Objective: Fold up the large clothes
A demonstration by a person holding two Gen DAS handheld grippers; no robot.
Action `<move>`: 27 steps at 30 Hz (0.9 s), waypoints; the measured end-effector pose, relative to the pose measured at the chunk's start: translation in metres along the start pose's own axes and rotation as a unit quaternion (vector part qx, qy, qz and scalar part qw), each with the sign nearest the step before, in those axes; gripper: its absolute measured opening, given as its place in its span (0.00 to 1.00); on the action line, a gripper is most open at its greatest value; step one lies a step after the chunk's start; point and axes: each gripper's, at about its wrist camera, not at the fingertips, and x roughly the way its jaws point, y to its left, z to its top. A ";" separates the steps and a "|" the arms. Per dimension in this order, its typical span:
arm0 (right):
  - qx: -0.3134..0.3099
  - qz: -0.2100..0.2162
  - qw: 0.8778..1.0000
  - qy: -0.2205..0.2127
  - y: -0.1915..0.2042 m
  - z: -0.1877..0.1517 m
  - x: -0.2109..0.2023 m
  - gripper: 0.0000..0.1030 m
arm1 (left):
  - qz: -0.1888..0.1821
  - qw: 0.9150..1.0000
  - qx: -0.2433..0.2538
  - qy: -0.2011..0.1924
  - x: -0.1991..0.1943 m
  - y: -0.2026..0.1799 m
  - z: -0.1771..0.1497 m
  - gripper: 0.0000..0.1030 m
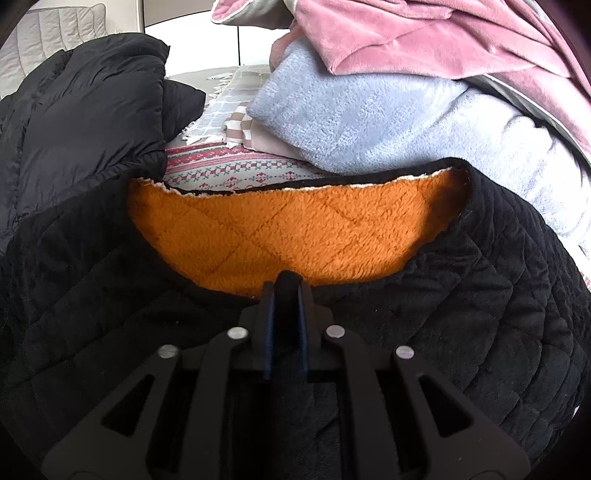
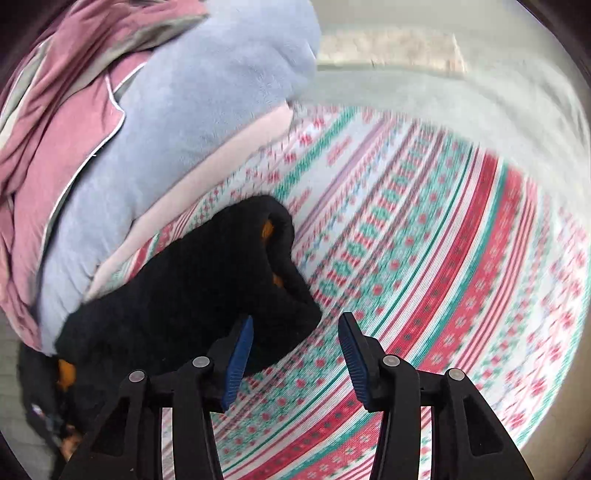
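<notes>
A black quilted jacket (image 1: 461,288) with orange fleece lining (image 1: 295,236) fills the lower half of the left wrist view. My left gripper (image 1: 286,284) is shut on the jacket's near collar edge, black fabric pinched between its blue pads. In the right wrist view a black sleeve or corner of the same jacket (image 2: 207,273) lies on the patterned cloth, with bits of orange lining showing. My right gripper (image 2: 295,325) stands open just right of that black fabric, with nothing between its fingers; the left pad (image 2: 240,354) is close to the fabric's edge.
A red, green and white patterned cloth (image 2: 424,258) covers the surface. A pile of folded light blue fleece (image 1: 369,114) and pink garments (image 1: 424,33) sits behind the jacket. A black puffer coat (image 1: 85,114) lies at the left. Grey checked textile (image 1: 229,99) lies further back.
</notes>
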 end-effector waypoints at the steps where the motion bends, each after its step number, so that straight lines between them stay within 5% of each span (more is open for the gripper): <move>1: 0.004 0.017 1.000 0.016 0.000 -0.005 0.010 0.48 | 0.002 1.000 0.002 0.002 0.000 -0.001 0.000 0.15; 3: 0.036 0.066 0.997 0.011 -0.005 -0.002 0.025 0.49 | 0.001 1.000 0.005 0.009 -0.001 -0.001 -0.002 0.25; 4: 0.053 0.075 0.996 0.002 -0.003 -0.009 0.026 0.51 | -0.005 1.000 0.005 0.017 0.000 0.000 -0.002 0.53; 6: 0.065 0.097 0.993 -0.024 0.000 -0.005 0.028 0.50 | -0.031 0.998 0.003 0.047 0.007 0.003 -0.005 0.64; 7: 0.052 0.086 0.994 -0.048 0.007 -0.003 0.027 0.31 | -0.031 0.998 0.005 0.047 0.008 0.002 -0.005 0.64; 8: 0.018 0.056 0.996 -0.071 0.020 0.000 0.024 0.16 | -0.024 0.998 0.012 0.049 0.008 0.000 -0.005 0.61; 9: -0.007 0.039 0.996 -0.086 0.029 0.001 0.020 0.11 | -0.014 0.998 0.025 0.049 0.008 -0.005 -0.006 0.38; 11: -0.083 -0.001 0.983 -0.163 0.063 0.001 -0.017 0.10 | -0.004 0.999 0.023 0.035 -0.002 -0.012 -0.002 0.11; 13: -0.144 -0.008 0.955 -0.261 0.094 -0.005 -0.073 0.10 | -0.024 0.999 -0.025 0.019 -0.014 -0.005 0.005 0.09; 16: -0.215 0.032 0.883 -0.417 0.127 -0.025 -0.163 0.10 | -0.091 0.988 -0.124 -0.004 -0.037 0.018 0.020 0.08; 18: -0.220 0.052 0.848 -0.480 0.140 -0.040 -0.187 0.10 | -0.093 0.988 -0.123 -0.027 -0.046 0.014 0.021 0.08; 20: -0.230 0.001 0.829 -0.510 0.152 -0.050 -0.175 0.10 | -0.050 0.995 -0.064 -0.048 -0.042 -0.007 0.014 0.08; 22: -0.228 -0.053 0.842 -0.486 0.149 -0.040 -0.142 0.10 | -0.034 0.997 -0.059 -0.037 -0.020 -0.013 0.006 0.08; 25: -0.183 -0.112 0.908 -0.359 0.119 -0.006 -0.047 0.12 | -0.018 0.997 -0.073 -0.001 0.017 -0.014 -0.005 0.09; 27: -0.170 -0.158 0.928 -0.291 0.097 0.003 0.008 0.15 | -0.018 0.997 -0.071 -0.007 0.015 -0.015 -0.002 0.09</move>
